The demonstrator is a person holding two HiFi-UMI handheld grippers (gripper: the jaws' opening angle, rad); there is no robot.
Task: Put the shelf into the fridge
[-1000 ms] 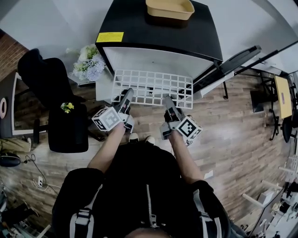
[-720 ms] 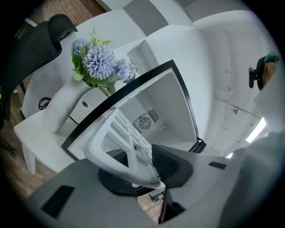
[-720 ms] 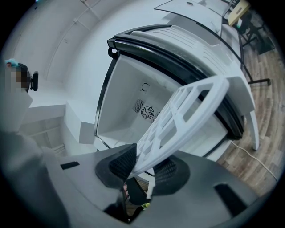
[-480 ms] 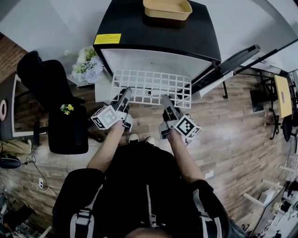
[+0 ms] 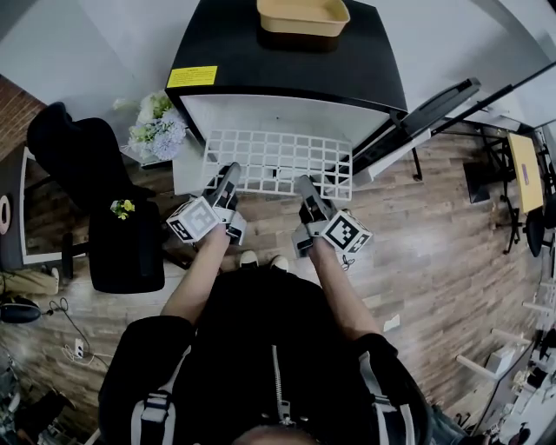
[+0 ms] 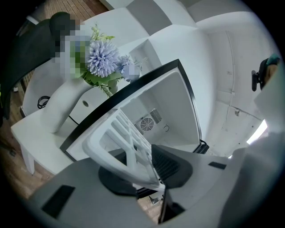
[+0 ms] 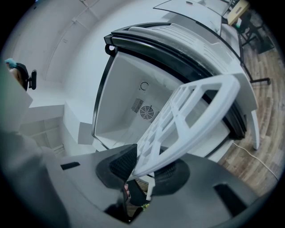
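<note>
Probably the main danger is a tilt: the white shelf [image 5: 278, 163] hangs flat in the air just before the open fridge [image 5: 278, 65], in the upper middle of the frame, and it is held only by its near edge. The left gripper [image 5: 229, 174] is clamped on that edge, while the jaws of the right gripper [image 5: 304, 184] are closing on it, with the edge between the pads. If one grip is weaker, I think the far side can sink and catch the lower rim of the opening, or the shelf can slip out and fall to the wood floor [image 5: 417, 261]. It must also go in straight, because it looks nearly as wide as the inside. The door [image 5: 417, 117] stands open at the right, close to one corner of the shelf. The flowers [image 5: 155, 129] on a white table [image 5: 184, 169] at the left are near the other corner. A yellow tray [image 5: 302, 16] sits on top of the fridge, out of the way.
</note>
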